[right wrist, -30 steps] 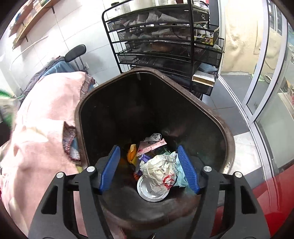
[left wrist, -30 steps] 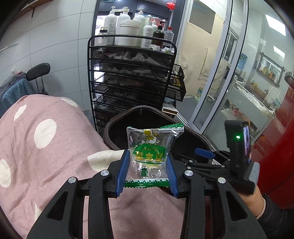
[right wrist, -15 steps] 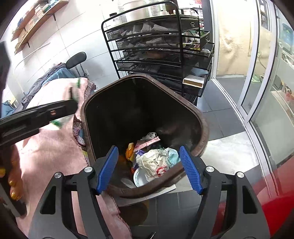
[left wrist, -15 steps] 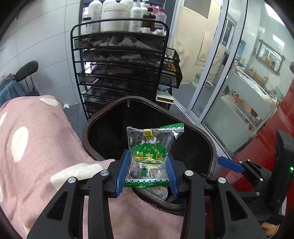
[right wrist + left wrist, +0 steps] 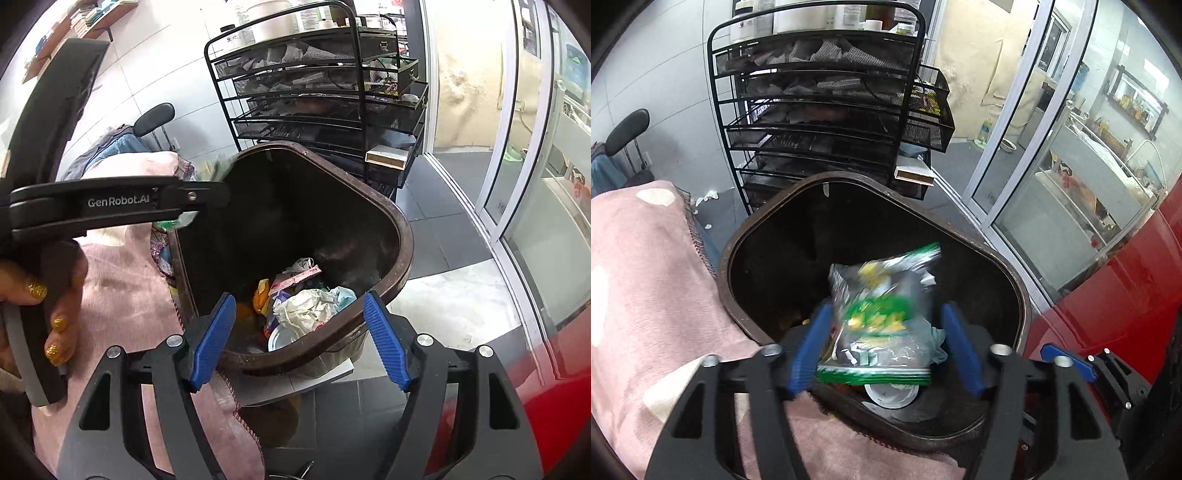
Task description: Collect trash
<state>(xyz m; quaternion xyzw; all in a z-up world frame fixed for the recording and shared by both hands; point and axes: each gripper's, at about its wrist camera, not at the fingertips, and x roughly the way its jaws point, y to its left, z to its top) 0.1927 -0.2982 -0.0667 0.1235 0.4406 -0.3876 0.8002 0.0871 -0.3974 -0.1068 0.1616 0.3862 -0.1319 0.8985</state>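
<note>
A green and silver snack packet hangs blurred and tilted between the blue pads of my left gripper. Its jaws are opening and the pads stand clear of the packet. It is over the mouth of the dark brown trash bin. My right gripper is open over the bin's near rim with nothing gripped. Crumpled white paper and other wrappers lie at the bin's bottom. The left gripper reaches in from the left in the right wrist view.
A black wire rack with bottles on top stands just behind the bin. A pink spotted cloth lies left of it. Glass doors and a red surface are to the right. A hand holds the left gripper.
My left gripper moved over the bin and tilted down; its jaws spread and the packet came loose, sliding downward. The right gripper drew back to the bin's near rim.
</note>
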